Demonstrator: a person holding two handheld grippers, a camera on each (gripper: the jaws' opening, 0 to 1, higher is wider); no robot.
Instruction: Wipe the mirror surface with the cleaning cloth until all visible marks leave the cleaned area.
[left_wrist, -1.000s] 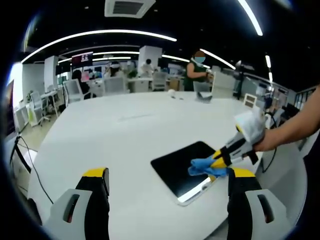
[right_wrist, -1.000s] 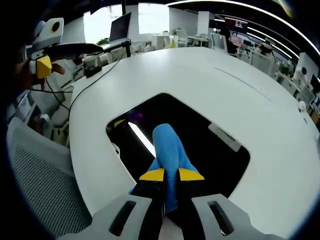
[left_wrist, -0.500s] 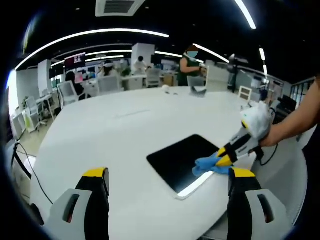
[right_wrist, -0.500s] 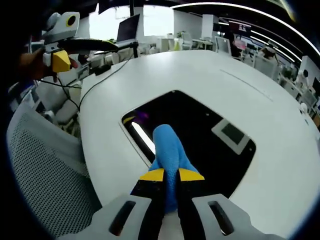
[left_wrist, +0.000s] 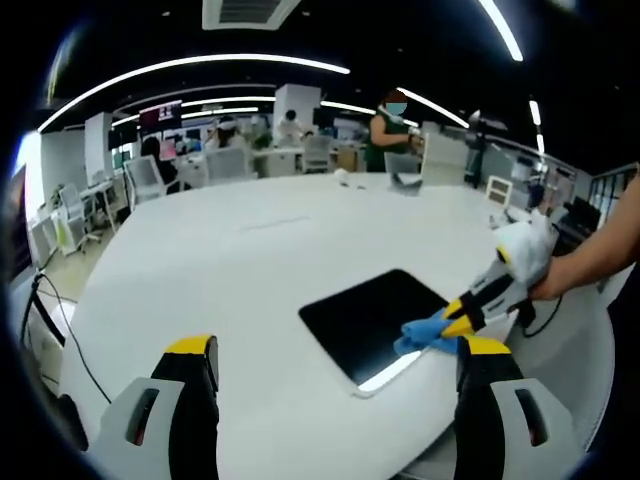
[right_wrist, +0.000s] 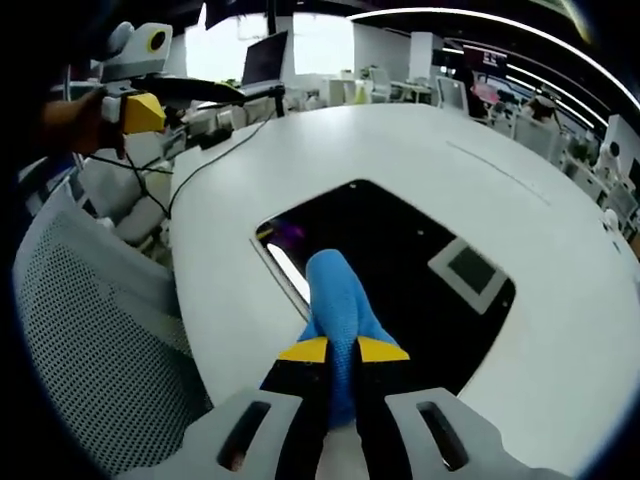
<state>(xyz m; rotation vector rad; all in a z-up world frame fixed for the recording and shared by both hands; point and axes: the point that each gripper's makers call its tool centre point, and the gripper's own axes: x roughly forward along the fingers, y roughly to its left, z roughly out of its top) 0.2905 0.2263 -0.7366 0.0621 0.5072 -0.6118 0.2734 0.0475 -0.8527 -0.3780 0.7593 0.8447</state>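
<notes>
A dark rectangular mirror (left_wrist: 375, 322) lies flat on the white table (left_wrist: 230, 260); in the right gripper view the mirror (right_wrist: 400, 260) reflects a ceiling light and a vent. My right gripper (right_wrist: 342, 350) is shut on a blue cleaning cloth (right_wrist: 338, 300), which rests on the mirror's near edge. In the left gripper view that same right gripper (left_wrist: 462, 322) comes in from the right, pressing the blue cloth (left_wrist: 425, 336) on the mirror's right corner. My left gripper (left_wrist: 330, 350) hovers over the table in front of the mirror, open and holding nothing.
A grey mesh chair (right_wrist: 90, 340) stands at the table's edge beside the mirror. Cables (right_wrist: 190, 170) run across the table toward a laptop (right_wrist: 262, 55). People sit and stand at desks in the background (left_wrist: 390, 130). A small object (left_wrist: 342, 180) lies far across the table.
The right gripper has dragged the blue cloth slightly toward the mirror's near edge. The left gripper view has shifted a little; the left gripper stays open.
</notes>
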